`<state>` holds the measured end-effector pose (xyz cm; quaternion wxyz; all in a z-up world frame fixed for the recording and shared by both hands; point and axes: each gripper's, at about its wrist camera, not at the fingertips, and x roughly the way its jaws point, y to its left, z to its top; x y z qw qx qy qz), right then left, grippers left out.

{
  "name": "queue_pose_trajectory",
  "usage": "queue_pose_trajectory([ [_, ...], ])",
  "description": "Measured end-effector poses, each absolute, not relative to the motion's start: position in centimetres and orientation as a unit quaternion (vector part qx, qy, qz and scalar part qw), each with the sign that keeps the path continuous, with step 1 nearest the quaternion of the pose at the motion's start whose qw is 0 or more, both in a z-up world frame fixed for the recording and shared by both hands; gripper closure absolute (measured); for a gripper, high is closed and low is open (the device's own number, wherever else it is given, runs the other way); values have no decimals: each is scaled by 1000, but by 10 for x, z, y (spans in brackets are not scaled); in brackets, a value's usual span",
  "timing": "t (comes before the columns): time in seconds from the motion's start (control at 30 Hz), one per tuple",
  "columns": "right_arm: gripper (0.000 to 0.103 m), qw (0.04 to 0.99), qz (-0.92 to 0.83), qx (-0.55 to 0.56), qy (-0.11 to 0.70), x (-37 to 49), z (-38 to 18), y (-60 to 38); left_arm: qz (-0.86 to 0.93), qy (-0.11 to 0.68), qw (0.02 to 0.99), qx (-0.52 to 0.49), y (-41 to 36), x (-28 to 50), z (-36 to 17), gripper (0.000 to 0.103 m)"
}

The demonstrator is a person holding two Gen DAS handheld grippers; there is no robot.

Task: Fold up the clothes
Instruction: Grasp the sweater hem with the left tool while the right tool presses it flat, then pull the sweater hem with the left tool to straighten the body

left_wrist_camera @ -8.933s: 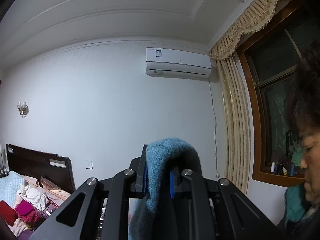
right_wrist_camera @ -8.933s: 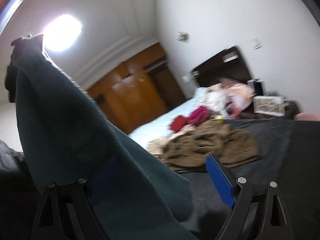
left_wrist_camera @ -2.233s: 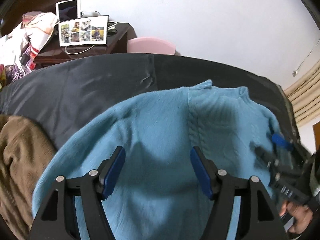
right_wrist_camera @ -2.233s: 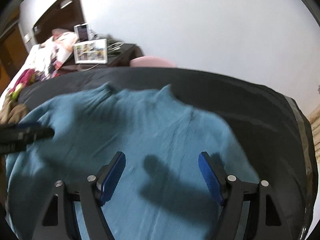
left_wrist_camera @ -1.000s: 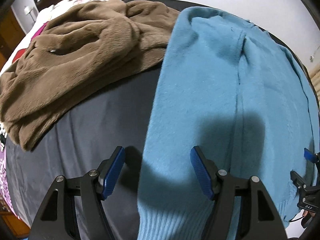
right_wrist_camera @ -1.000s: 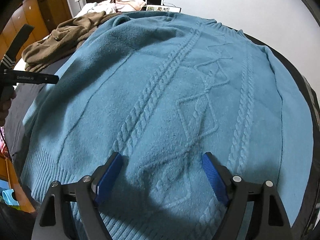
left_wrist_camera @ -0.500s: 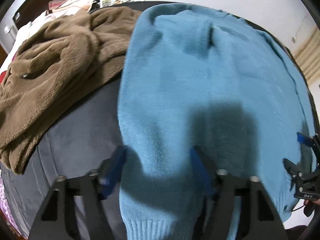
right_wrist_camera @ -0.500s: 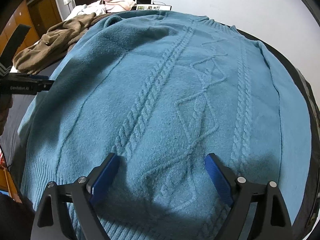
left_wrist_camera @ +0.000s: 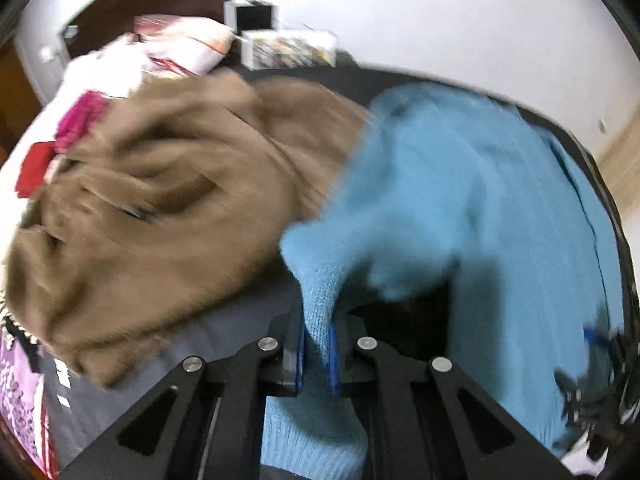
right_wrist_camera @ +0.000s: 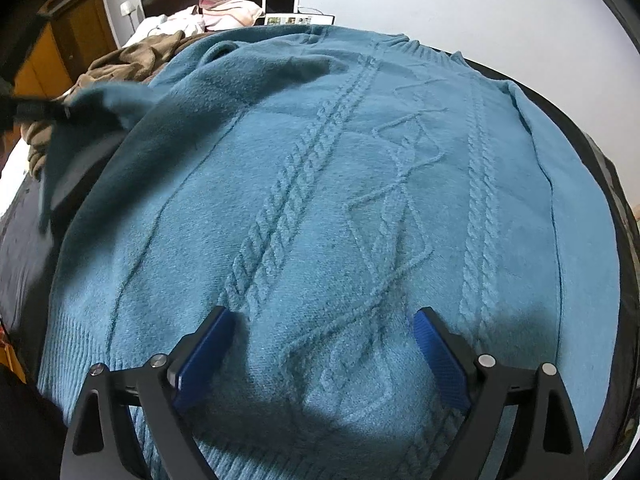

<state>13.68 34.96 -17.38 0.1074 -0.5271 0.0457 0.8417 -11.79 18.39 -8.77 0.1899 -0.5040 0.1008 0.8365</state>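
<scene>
Both tools are showing the same build. The left gripper (left_wrist_camera: 317, 354) is wearing matte black angular arms with triangular cut-outs, round silver screw heads sitting at each joint, and two narrow blue pads (left_wrist_camera: 333, 354) at the tips. The right gripper (right_wrist_camera: 322, 346) is carrying matching black linkages, silver screws on each side, and textured blue pads (right_wrist_camera: 438, 360) lining the inner faces of its fingers.

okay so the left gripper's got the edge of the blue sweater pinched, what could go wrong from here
1. The left gripper pinches only a narrow bit of the blue sweater, so the knit may slip out or stretch.
2. The brown garment touches the sweater's side and could get dragged into the fold.
3. The right gripper is open, so the body may shift.
</scene>
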Motion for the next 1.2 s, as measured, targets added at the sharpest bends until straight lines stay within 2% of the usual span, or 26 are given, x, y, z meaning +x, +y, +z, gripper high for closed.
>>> queue_pose_trajectory([
  [0.13, 1, 119, 839, -528, 54, 140, -177, 352, 866, 86, 155, -468, 145, -149, -56, 93],
  [0.37, 1, 123, 835, -533, 56, 142, -176, 350, 899, 68, 116, -417, 109, -189, -11, 93],
  [0.63, 1, 119, 836, -533, 58, 161, -174, 348, 893, 77, 81, -436, 107, -247, -41, 93],
  [0.8, 1, 118, 839, -527, 59, 171, -173, 345, 877, 92, 71, -466, 109, -247, -63, 89],
  [0.87, 1, 117, 841, -524, 59, 173, -172, 344, 874, 93, 63, -473, 106, -240, -64, 78],
  [0.93, 1, 114, 844, -520, 57, 176, -172, 342, 872, 91, 51, -479, 102, -232, -63, 52],
  [1.0, 1, 108, 848, -515, 54, 182, -172, 346, 872, 81, 36, -481, 95, -218, -59, 42],
  [1.2, 1, 68, 856, -511, 35, 201, -170, 340, 870, 69, 19, -488, 99, -149, -51, 35],
])
